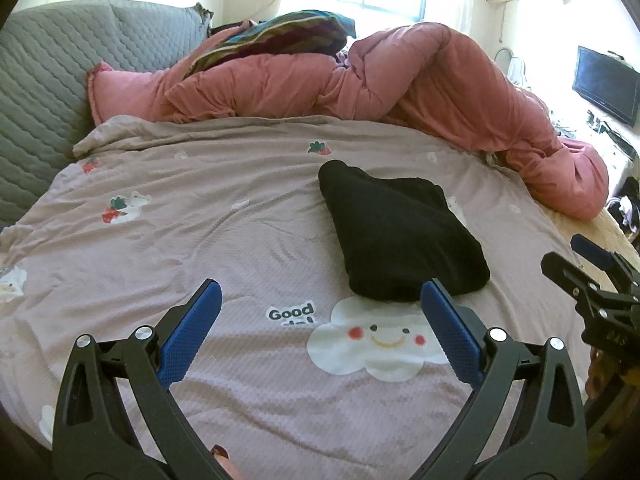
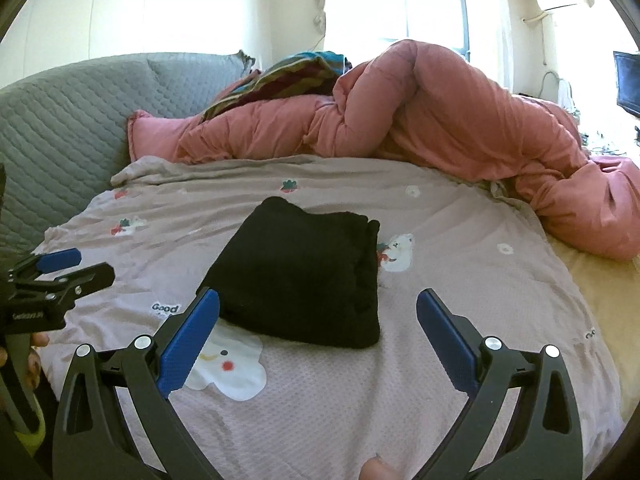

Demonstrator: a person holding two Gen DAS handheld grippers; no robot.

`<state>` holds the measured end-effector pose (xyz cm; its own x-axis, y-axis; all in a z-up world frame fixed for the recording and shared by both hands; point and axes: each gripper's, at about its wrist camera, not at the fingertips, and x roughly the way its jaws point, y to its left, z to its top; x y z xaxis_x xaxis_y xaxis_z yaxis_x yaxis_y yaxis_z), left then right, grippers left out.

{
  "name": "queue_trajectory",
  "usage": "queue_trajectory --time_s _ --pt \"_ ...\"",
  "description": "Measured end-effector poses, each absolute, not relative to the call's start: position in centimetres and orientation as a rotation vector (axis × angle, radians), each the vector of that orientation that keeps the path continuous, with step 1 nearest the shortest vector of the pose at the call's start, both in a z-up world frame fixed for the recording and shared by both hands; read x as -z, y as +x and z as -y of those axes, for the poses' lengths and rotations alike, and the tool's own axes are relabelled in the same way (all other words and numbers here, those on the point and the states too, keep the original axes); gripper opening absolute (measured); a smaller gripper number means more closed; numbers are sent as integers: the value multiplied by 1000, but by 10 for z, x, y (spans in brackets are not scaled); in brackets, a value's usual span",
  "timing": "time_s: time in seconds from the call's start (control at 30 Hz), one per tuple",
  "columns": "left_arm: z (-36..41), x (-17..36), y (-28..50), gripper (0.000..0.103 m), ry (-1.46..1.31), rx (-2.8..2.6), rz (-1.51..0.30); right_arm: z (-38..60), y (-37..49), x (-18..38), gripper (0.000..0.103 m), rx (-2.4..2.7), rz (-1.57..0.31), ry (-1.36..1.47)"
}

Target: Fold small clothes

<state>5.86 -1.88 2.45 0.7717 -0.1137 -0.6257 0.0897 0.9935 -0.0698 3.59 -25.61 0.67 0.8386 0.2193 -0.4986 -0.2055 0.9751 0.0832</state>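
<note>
Both grippers are hovering low over the near part of the bed cover [image 1: 248, 216], and neither is holding anything. The left gripper [image 1: 320, 300] is standing released, its blue pads [image 1: 188, 336] spread wide with bare cover showing between them. The right gripper [image 2: 318, 308] is likewise spread wide, its left pad [image 2: 188, 340] overlapping the near left corner of the garment in its own view; whether it is touching cannot be told.

The black garment [image 2: 304, 272] is lying already folded into a compact, layered bundle, resting flat on the cover just beyond the cloud print [image 1: 384, 340]. From the left gripper it is lying ahead and to the right, its near edge showing just past the right pad. From the right gripper it is lying ahead and slightly left, filling most of the span between the pads. Its long axis is running away from the grippers, angled a little leftward going far, with stacked fold edges showing along its right side.

Judgement: the right gripper is the nearer and better centred, so any further fold or lift would turn on it closing over the near edge.

Farther off, a pink duvet [image 2: 460, 120] is heaped along the far edge of the bed, well apart from the garment, with a grey quilted headboard [image 1: 60, 76] at the far left.
</note>
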Motion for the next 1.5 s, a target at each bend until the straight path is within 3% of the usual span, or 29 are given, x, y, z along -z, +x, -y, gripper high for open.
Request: queue_trajectory --time_s 0.4,1.5 --pt "12 -23 21 93 -49 103 -643 260 -3 -6 98 -187 -475 23" --pt "6 47 6 93 -81 100 -741 240 -16 82 98 -139 -652 49"
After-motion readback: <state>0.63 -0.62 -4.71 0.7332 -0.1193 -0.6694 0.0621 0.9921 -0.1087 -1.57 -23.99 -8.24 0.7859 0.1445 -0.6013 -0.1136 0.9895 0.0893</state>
